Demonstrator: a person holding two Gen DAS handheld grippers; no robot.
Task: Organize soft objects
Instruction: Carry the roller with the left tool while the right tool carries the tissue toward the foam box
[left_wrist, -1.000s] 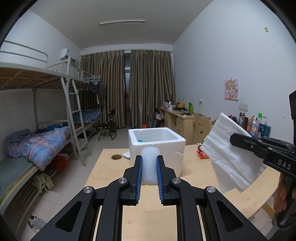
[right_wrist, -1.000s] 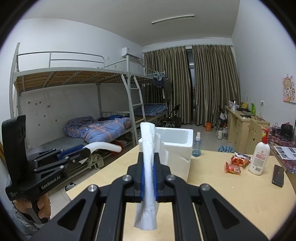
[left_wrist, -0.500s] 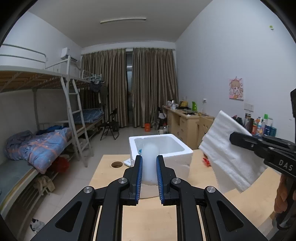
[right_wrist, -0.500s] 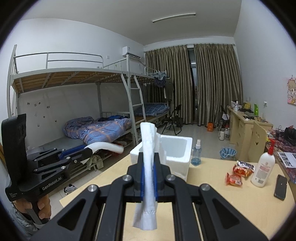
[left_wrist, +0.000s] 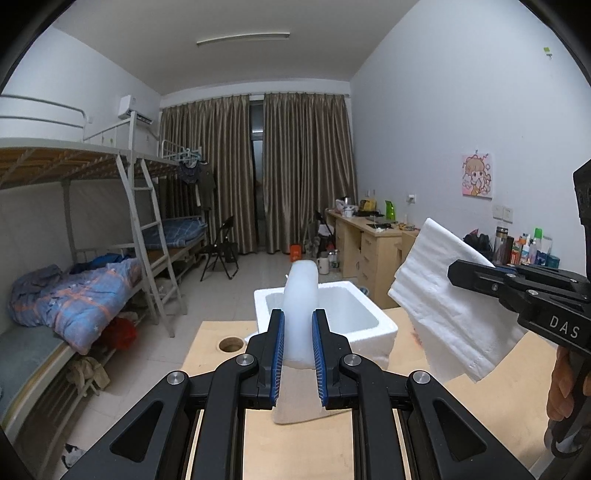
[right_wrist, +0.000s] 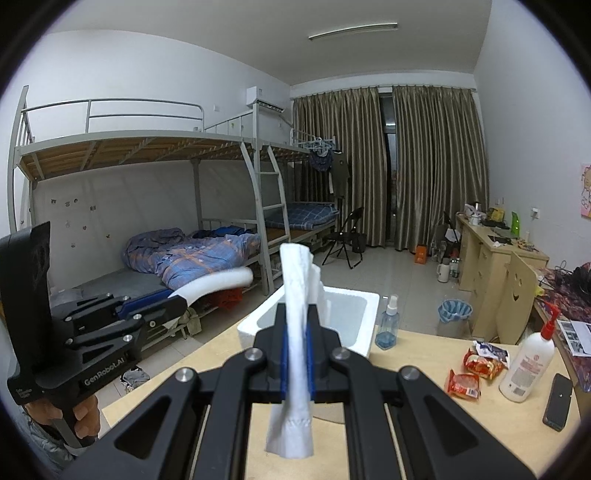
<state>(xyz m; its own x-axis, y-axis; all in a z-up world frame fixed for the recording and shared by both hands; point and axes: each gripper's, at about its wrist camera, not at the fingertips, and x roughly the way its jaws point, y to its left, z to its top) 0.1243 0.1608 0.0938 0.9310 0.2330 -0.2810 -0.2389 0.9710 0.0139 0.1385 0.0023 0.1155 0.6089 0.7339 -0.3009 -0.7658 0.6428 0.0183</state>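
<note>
My left gripper (left_wrist: 298, 332) is shut on a curved white foam sheet (left_wrist: 300, 295) that stands up between its blue pads. My right gripper (right_wrist: 296, 343) is shut on a folded white towel (right_wrist: 295, 295), whose end hangs below the jaws. Just ahead of both, an open white foam box (left_wrist: 369, 328) sits on the wooden table (left_wrist: 295, 443). The left wrist view shows the right gripper (left_wrist: 517, 284) with its towel (left_wrist: 443, 295) held to the right of the box. The right wrist view shows the left gripper (right_wrist: 147, 306) and its foam sheet (right_wrist: 218, 280) to the left of the box (right_wrist: 258, 325).
On the table to the right lie a blue spray bottle (right_wrist: 388, 325), snack packets (right_wrist: 480, 365), a white pump bottle (right_wrist: 528, 365) and a phone (right_wrist: 557, 400). A round hole (left_wrist: 231, 343) is in the tabletop left of the box. Bunk beds (left_wrist: 92, 295) line the left wall.
Both grippers have risen and come closer to the foam box, which now sits lower and larger in both views. Each grip is unchanged.
</note>
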